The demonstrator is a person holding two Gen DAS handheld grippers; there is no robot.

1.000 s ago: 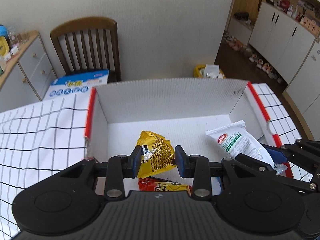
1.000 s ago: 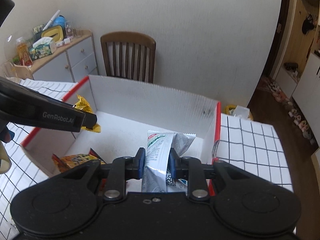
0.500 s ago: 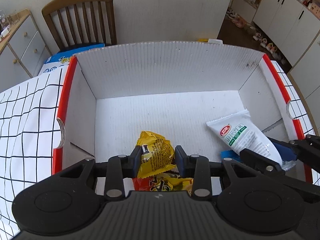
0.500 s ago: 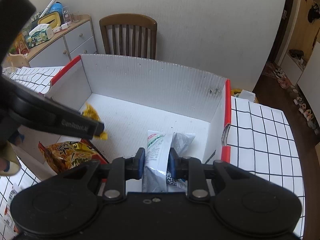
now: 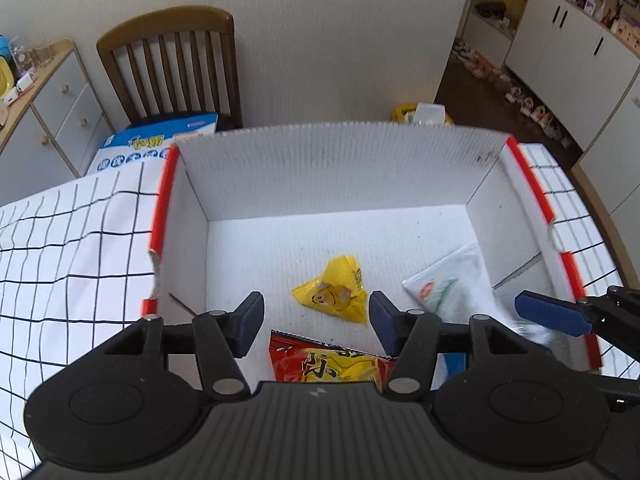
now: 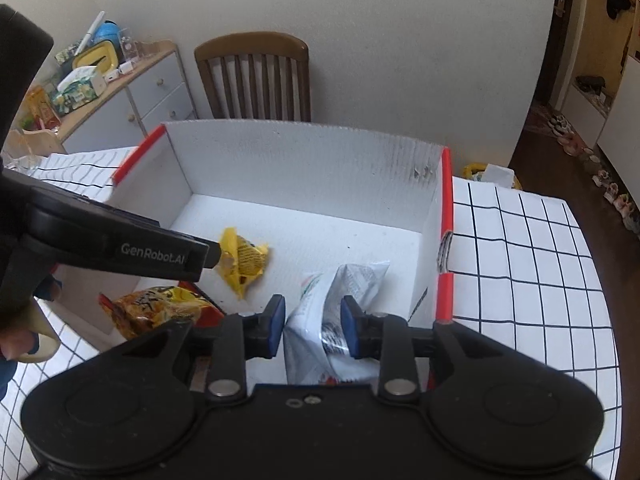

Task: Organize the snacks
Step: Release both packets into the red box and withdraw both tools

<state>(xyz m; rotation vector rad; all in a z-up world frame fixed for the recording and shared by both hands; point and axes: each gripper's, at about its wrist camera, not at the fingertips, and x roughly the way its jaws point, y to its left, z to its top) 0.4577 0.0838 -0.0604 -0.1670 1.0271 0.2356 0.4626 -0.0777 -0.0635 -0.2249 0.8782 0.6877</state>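
Both tongs have just been opening: left tongs (image 5: 316, 322) stand apart, yellow packet (image 5: 334, 295) dropped onto the floor of the box (image 5: 340, 168); right tongs (image 6: 313, 326) part around the white pouch (image 6: 340, 300) — both snacks delivered.

White box (image 5: 336, 168) on checked tablecloth (image 5: 72, 248)
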